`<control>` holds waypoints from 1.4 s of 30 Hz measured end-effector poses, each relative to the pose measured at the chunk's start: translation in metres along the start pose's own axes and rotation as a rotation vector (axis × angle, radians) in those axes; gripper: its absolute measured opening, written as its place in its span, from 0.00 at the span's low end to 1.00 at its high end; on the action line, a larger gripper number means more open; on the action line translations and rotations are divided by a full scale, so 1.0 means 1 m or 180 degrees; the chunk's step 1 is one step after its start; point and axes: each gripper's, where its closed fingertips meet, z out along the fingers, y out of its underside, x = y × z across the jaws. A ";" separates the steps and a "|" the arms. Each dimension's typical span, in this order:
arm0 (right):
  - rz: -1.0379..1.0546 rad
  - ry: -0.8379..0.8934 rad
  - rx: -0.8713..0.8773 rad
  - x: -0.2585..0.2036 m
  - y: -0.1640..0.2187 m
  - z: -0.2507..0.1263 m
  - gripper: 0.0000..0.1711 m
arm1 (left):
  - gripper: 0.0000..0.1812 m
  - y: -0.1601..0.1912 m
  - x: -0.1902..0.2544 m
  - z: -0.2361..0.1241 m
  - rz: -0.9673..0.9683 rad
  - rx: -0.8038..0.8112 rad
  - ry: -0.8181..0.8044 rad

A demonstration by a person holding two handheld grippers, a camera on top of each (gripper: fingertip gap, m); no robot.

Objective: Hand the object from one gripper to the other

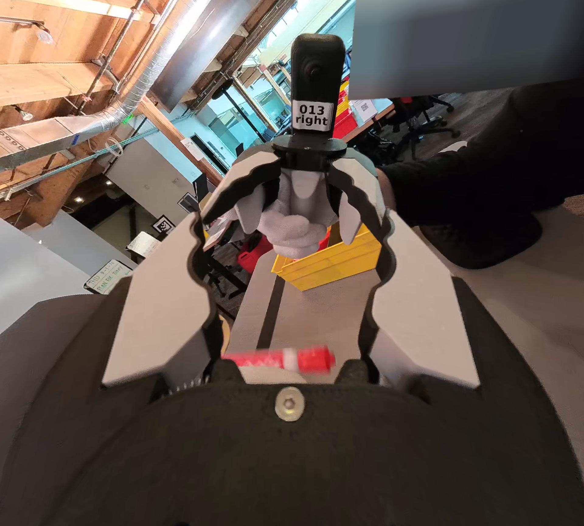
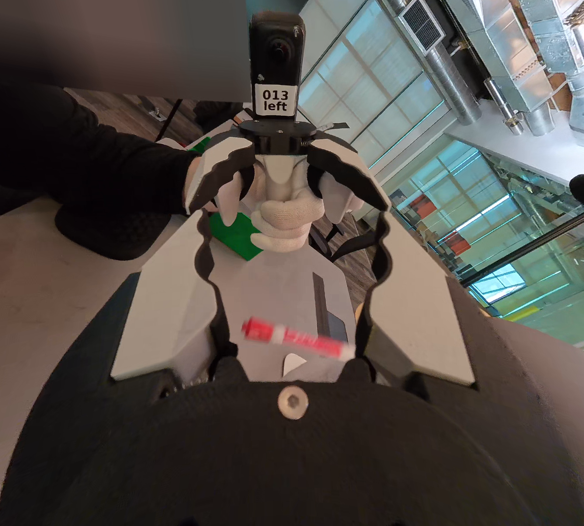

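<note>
**Facing off, jaws spread, over a red marker**

Facing each other, the left gripper [image 1: 292,226] and right gripper [image 2: 292,216] both gape wide, gripping nothing — the blurred red marker [image 1: 279,359] sits low between them, above the grey table [image 1: 319,311].

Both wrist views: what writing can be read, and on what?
I don't quote writing; here is where it stands.
White label atop right gripper: clear print.
White label atop left gripper: clear print.
Red marker: print blurred.
Whiteboard: handwriting, too small.
</note>
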 end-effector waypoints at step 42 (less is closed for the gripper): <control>0.0448 0.0058 -0.0875 0.022 0.098 -0.010 0.55 | 0.65 0.354 0.047 -0.031 -0.1323 -0.2780 0.1220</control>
